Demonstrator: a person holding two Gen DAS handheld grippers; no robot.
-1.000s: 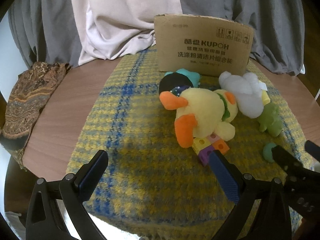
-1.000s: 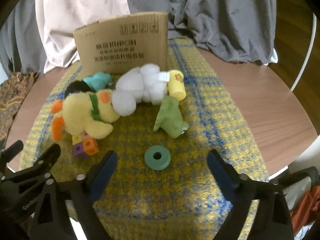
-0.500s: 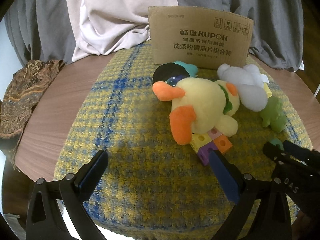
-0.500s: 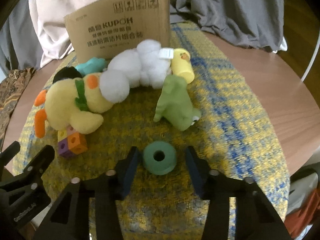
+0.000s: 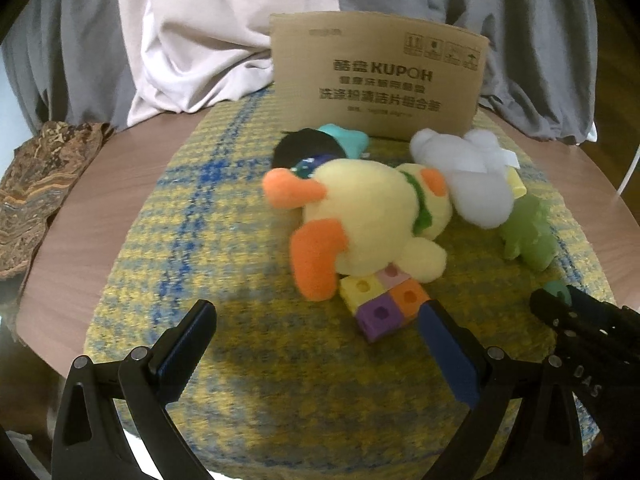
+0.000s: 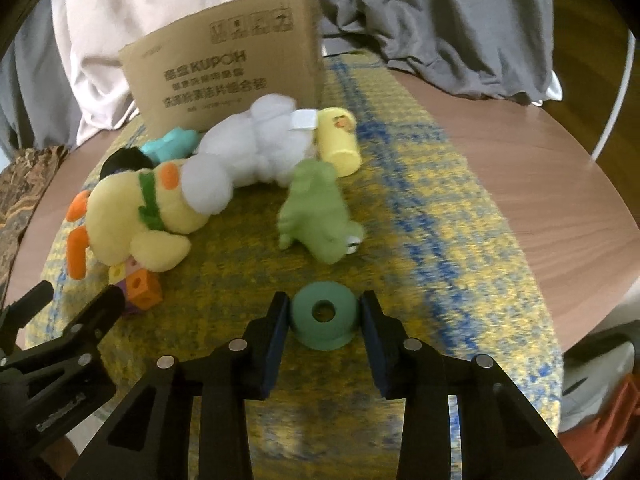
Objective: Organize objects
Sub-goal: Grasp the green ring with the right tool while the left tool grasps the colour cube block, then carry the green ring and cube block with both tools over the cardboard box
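From the left wrist view, the left tongs gape wide above the checked cloth on the worktop, holding nothing; the cube block lies just ahead, tucked against the yellow plush.

From the right wrist view, the right tongs sit narrow around the green ring, flanking it, apparently for lifting toward the cardboard box.

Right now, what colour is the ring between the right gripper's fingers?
Dark green ring, clearest in the right wrist view.

home | plush toys | draped fabric | wooden table
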